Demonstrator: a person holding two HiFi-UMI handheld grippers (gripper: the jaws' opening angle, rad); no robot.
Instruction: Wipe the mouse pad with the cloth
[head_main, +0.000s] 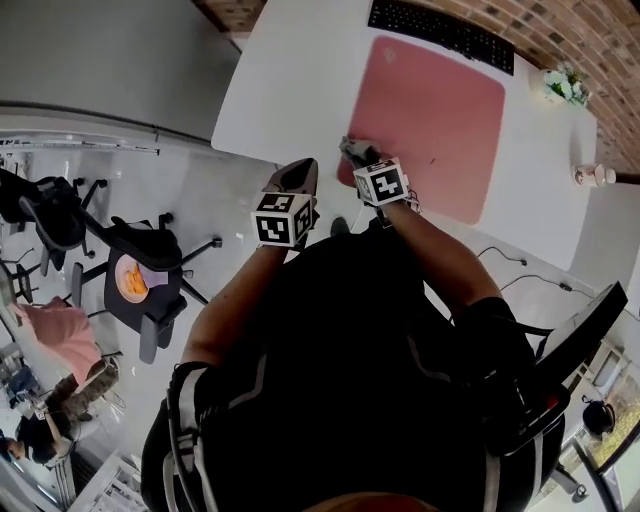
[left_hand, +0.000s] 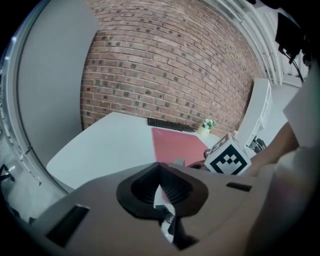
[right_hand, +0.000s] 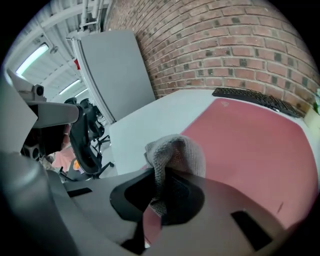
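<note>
Desk (head_main: 285, 90): white, set against a brick wall (left_hand: 165, 65). The mouse pad (head_main: 432, 120) is pink and is laid flat, with its edges parallel to the desk edges. Its far edge is lined up just beside a black keyboard (head_main: 440, 30). The pad's sides appear nearly equal in the head view, so no long axis could be fixed.

Right gripper (head_main: 362, 158): jaws are clamped on the grey cloth (head_main: 352, 148), positioned at the near-left corner of the pad. In the right gripper view the cloth (right_hand: 176, 152) is seen pinched between the pads. A folded hump is pushed up and forward past the jaw tips, toward the keyboard (right_hand: 250, 97), and a short tail hangs down between the jaws.

Left gripper (head_main: 300, 176): held at the near edge of the desk, left of the pad and beside the right gripper's marker cube (head_main: 382, 183). Its jaws (left_hand: 161, 192) are closed together with nothing between them.

Room for moving: the pad surface (right_hand: 250, 145) is bare from the cloth to the far edge and to the right edge, apart from one small dark speck (head_main: 433, 160). A wide bare strip of desk lies to the pad's left. A small potted plant (head_main: 563, 85) stands at the far-right corner of the desk, and a small bottle (head_main: 595, 175) stands at the right edge. Both are clear of the pad.

An office chair (head_main: 140, 270) is noted on the floor to the left.
</note>
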